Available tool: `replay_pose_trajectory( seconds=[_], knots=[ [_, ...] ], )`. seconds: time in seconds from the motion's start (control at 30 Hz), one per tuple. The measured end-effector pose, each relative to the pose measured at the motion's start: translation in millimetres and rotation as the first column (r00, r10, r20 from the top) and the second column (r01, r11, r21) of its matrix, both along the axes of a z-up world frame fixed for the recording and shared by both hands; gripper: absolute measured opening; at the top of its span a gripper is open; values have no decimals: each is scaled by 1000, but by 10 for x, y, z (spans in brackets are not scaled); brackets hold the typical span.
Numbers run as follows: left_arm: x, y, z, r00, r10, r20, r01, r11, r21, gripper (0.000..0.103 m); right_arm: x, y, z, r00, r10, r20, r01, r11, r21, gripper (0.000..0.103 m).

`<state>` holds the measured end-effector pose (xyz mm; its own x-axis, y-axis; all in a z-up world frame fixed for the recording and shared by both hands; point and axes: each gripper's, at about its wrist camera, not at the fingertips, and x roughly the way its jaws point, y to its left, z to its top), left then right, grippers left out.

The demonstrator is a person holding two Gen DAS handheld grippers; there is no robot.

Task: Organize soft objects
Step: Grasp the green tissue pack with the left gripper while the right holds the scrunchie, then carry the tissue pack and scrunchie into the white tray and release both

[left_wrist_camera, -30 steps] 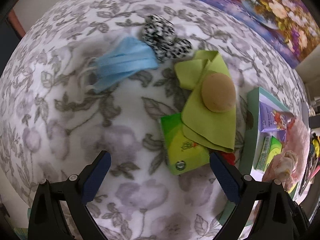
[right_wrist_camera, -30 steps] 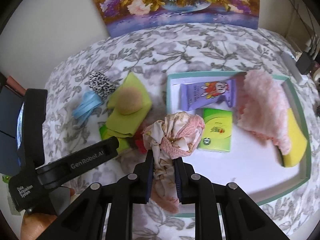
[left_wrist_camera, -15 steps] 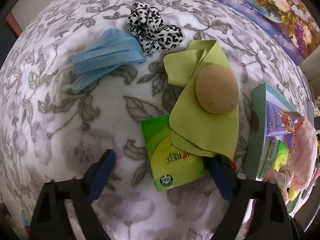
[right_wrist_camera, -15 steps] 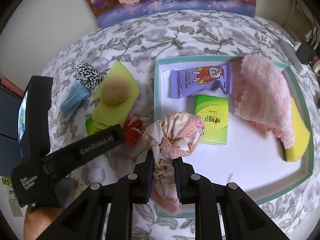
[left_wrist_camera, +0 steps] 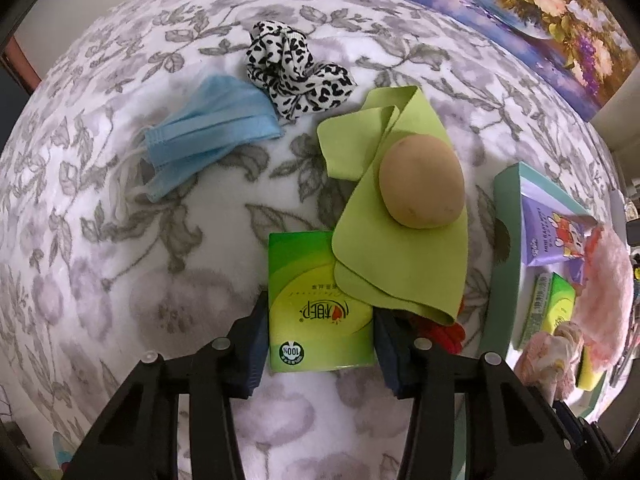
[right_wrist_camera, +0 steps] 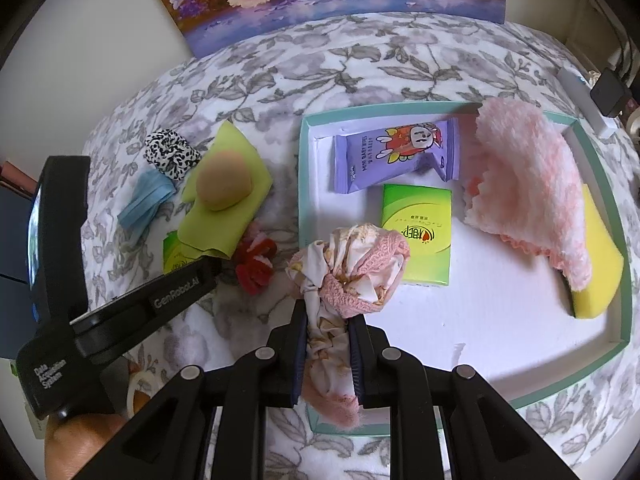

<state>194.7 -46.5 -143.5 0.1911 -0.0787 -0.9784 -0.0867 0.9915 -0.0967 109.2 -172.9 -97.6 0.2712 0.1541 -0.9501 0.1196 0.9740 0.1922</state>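
The left gripper (left_wrist_camera: 320, 344) has just been closing around the green tissue pack (left_wrist_camera: 316, 312), its blue pads touching both sides – the pack lies on the floral blanket (left_wrist_camera: 120, 260). At one o'clock from the pack, a beige sponge (left_wrist_camera: 422, 182) sits on a lime cloth (left_wrist_camera: 396, 264). The right gripper (right_wrist_camera: 327, 344) is clamped on a pink floral scrunchie (right_wrist_camera: 352, 272) – above the near-left corner of the teal tray (right_wrist_camera: 618, 344), where a second tissue pack (right_wrist_camera: 416, 236) lies at one o'clock.

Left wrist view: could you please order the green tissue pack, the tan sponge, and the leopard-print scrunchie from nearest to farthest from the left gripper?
1. Green tissue pack, between the left gripper's fingers.
2. Tan sponge, beyond, on the green cloth.
3. Leopard-print scrunchie, farthest back.
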Motion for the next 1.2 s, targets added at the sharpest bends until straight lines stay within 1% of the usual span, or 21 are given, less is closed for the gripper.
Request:
replay_pose_trajectory(
  seconds=[0.13,0.27,0.33,0.4,0.53,0.63,0.77,0.83,0.93,1.0,1.2],
  knots=[
    [-26,33,7,1000,3,-29,-5,999,-43,48,-7,-6,18,1000,-4,-1,4,1000,2,20],
    [-122,142,21,998,34,-58,-40,995,-97,48,-20,-19,73,1000,-11,7,11,1000,4,20],
    [-161,215,-2,996,53,-66,-60,992,-115,48,-28,-27,112,1000,-15,15,14,1000,9,20],
    [-198,281,51,995,71,-63,-78,989,-125,48,-38,-41,156,1000,-17,24,16,1000,15,20],
    [-294,418,220,995,92,-35,-96,985,-146,48,-54,-79,224,999,-27,33,26,999,29,20],
    [-372,515,377,994,109,-1,-108,978,-180,48,-66,-105,266,999,-33,38,32,999,36,20],
    [-465,615,620,991,121,62,-108,976,-187,48,-90,-143,322,998,-41,47,39,998,43,20],
    [-489,611,692,990,117,85,-99,977,-191,48,-100,-173,342,998,-47,49,44,998,46,20],
    [-516,576,781,989,102,111,-80,978,-193,48,-114,-227,366,997,-58,49,56,998,43,20],
    [-492,474,794,989,87,121,-63,979,-193,48,-123,-282,373,997,-70,43,69,997,36,20],
    [-521,199,828,991,19,130,4,984,-180,48,-190,-545,376,992,-128,16,128,992,21,20]
  ],
)
